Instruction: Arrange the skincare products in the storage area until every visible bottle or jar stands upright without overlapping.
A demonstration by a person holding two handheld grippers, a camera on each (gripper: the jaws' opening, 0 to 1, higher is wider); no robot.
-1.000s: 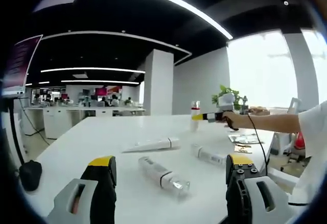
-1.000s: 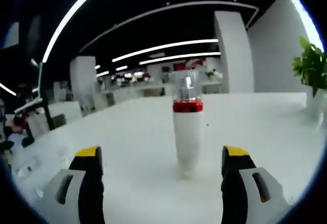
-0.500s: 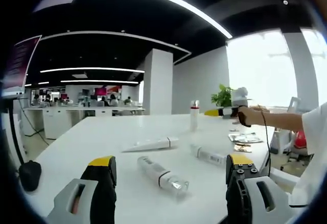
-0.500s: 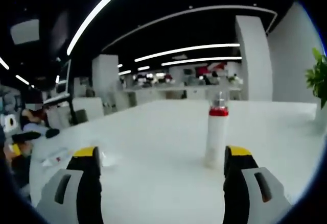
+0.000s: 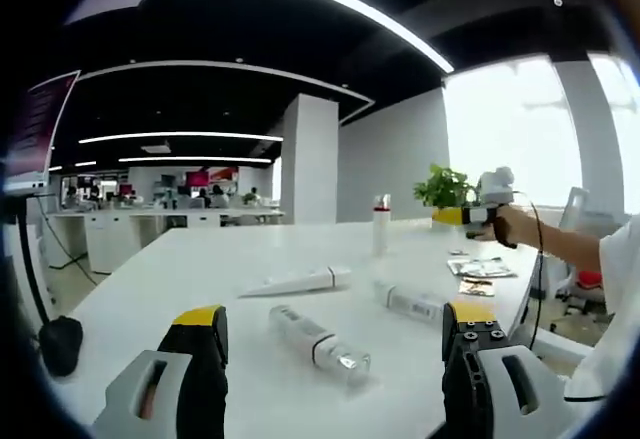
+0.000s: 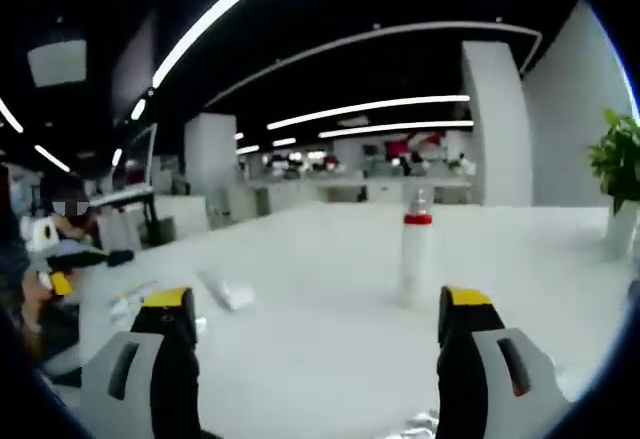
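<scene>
Your left tongs (image 5: 335,379) stand wide and empty right over the clear bottle (image 5: 318,339) lying on the desk (image 5: 180,279), its long axis slanting away up-left, while your right tongs (image 5: 452,216), jaws unclear, hang farther off.

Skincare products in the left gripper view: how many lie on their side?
3: a white tube at centre, a clear-capped bottle nearest the jaws, a smaller bottle to its right. The red-collared bottle stands upright.
</scene>
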